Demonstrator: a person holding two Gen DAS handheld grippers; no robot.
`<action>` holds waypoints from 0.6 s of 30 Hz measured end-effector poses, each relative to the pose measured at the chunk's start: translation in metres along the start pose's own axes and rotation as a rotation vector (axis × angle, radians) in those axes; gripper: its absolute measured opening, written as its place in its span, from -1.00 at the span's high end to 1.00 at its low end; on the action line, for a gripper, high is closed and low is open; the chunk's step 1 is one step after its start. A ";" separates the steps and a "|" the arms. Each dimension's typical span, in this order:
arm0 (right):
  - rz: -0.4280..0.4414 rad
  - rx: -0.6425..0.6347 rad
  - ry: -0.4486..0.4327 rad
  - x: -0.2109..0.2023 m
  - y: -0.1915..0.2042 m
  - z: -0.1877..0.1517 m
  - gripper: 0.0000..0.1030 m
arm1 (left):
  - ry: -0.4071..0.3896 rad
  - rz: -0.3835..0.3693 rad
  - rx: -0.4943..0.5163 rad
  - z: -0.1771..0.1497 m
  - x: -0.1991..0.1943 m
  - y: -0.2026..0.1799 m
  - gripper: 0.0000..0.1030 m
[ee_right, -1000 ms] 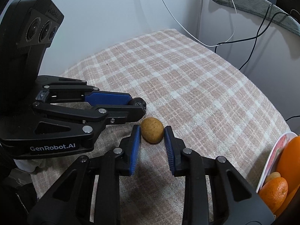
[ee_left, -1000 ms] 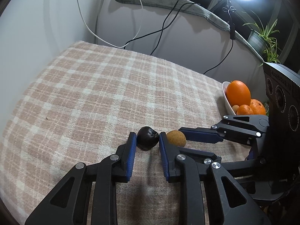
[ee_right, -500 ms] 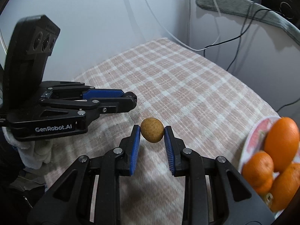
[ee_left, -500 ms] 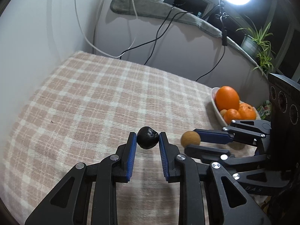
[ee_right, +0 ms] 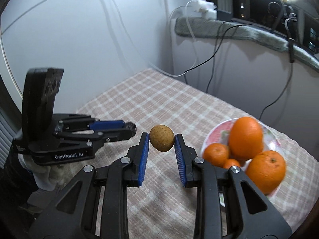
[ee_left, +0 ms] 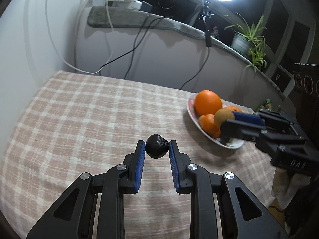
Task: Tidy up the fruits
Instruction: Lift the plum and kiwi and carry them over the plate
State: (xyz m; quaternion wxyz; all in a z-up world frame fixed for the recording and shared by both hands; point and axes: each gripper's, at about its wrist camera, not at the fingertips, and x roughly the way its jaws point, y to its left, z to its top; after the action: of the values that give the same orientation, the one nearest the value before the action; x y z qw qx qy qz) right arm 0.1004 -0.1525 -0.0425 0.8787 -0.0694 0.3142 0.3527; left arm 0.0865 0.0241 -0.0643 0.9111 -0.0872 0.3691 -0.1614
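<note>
Fruits both lifted off checked bench (ee_left: pixel 79 123): our left gripper (ee_left: pixel 157 151) jaws clamp dark fruit (ee_left: pixel 157 146), our right gripper (ee_right: pixel 161 141) jaws clamp tan fruit (ee_right: pixel 161 140), seemingly near plate (ee_right: pixel 276 139) of oranges (ee_right: pixel 245 137). Carry step. Next: we lower tan fruit beside pile, release gently, so nothing rolls.

The left gripper (ee_left: pixel 157 149) is clamped, its blue-padded fingers (ee_left: pixel 139 165) pinching a small dark fruit (ee_left: pixel 156 146) at their tips, clear of the surface and angled downward. The right gripper (ee_right: pixel 161 139) is likewise closed, its pads (ee_right: pixel 144 157) squeezing a small brown fruit (ee_right: pixel 161 141) held aloft. Seen from the left wrist view, the right gripper reaches in from the right side, its fingers pointing leftward.
</note>
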 end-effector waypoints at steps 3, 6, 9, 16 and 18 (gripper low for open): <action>-0.010 0.019 -0.024 -0.012 -0.006 0.000 0.47 | 0.001 -0.012 0.016 0.002 0.001 -0.009 0.56; -0.020 0.030 -0.041 -0.019 -0.012 0.000 0.47 | -0.002 -0.022 0.028 0.004 0.003 -0.016 0.56; -0.025 0.040 -0.063 -0.028 -0.020 0.003 0.47 | -0.006 -0.031 0.035 0.007 0.004 -0.023 0.56; -0.056 0.070 -0.103 -0.042 -0.048 0.009 0.47 | -0.013 -0.050 0.049 0.017 0.012 -0.035 0.56; -0.063 0.082 -0.109 -0.045 -0.057 0.009 0.47 | -0.013 -0.059 0.052 0.019 0.015 -0.040 0.56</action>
State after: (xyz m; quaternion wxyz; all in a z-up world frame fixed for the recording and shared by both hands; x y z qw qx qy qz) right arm 0.1186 -0.2174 -0.0140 0.9073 -0.0238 0.2777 0.3149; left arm 0.1012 -0.0178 -0.0494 0.9104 -0.0755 0.3559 -0.1971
